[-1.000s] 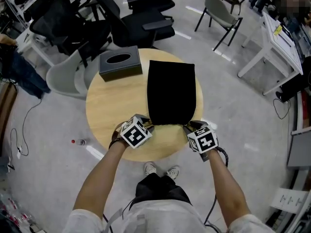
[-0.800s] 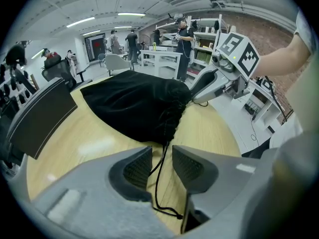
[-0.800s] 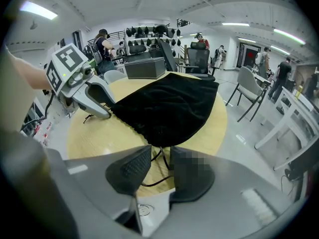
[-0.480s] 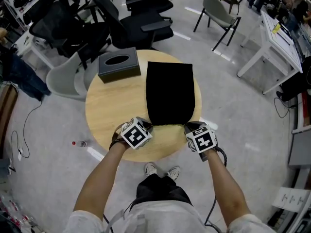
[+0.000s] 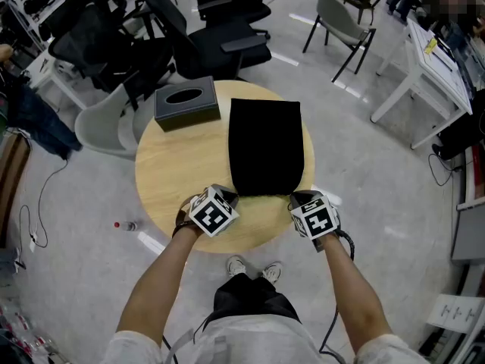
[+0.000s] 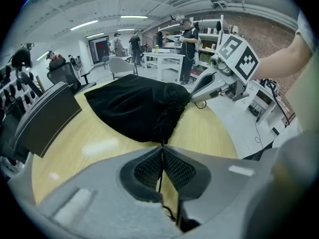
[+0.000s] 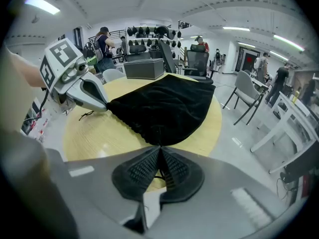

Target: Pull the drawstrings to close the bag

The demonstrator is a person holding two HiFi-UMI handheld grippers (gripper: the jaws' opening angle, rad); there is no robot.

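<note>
A black drawstring bag [image 5: 265,146] lies flat on the round wooden table [image 5: 167,173], its gathered mouth toward me. My left gripper [image 5: 230,196] sits at the mouth's near-left corner. Its jaws have just closed, and a thin black drawstring [image 6: 160,178] is pinched between the pads. My right gripper [image 5: 292,198] sits at the near-right corner. It has just closed too, with the other drawstring [image 7: 160,177] between its pads. The bag [image 6: 134,106] fills the left gripper view with the right gripper [image 6: 192,98] at its far corner. In the right gripper view, the left gripper [image 7: 106,105] touches the bag [image 7: 162,106].
A dark tissue box [image 5: 187,103] stands at the table's far left. Both grippers hover just inside the table's near edge. Office chairs [image 5: 227,36] crowd the floor behind the table. A white desk [image 5: 436,74] stands at the right. A small bottle [image 5: 125,224] lies on the floor at the left.
</note>
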